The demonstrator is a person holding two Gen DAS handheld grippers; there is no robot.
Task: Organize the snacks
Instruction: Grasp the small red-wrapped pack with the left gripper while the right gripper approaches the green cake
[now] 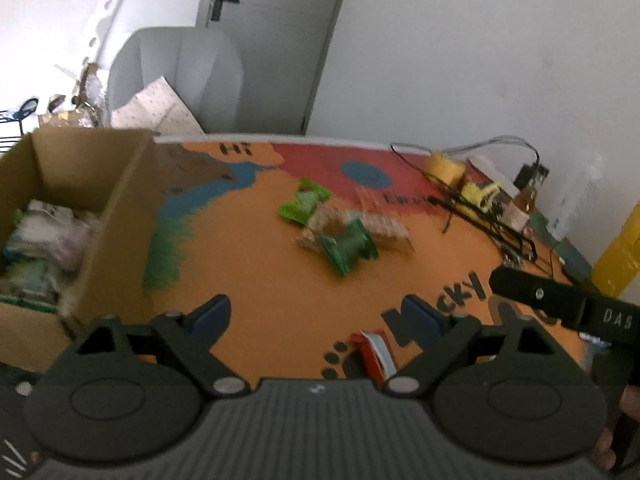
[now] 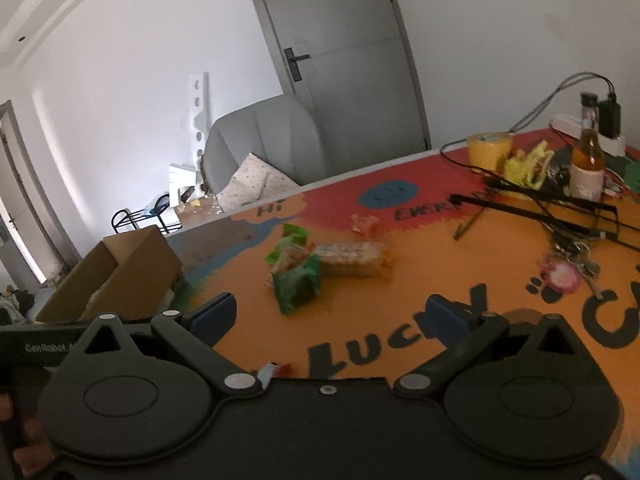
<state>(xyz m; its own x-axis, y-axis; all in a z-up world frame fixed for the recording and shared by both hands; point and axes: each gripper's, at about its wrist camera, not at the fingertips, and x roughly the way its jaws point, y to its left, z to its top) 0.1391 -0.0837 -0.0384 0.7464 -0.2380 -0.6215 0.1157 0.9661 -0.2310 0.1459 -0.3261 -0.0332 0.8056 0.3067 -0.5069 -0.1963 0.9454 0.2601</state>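
My table (image 1: 256, 280) wears an orange, red and blue printed cover. On it lie a cardboard box (image 1: 100, 216), green snack packs (image 1: 348, 246), a cracker pack (image 2: 352, 260), cables (image 2: 560, 204), a bottle (image 2: 587, 160) and keys (image 2: 576, 264).

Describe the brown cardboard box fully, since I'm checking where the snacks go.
The brown cardboard box is plain corrugated card, open-topped, with one flap standing up at the back. It sits upright at the left edge of the orange printed table, seen at lower left from the right wrist. Inside lie several blurred pale and green wrapped packets. No gripper touches it.
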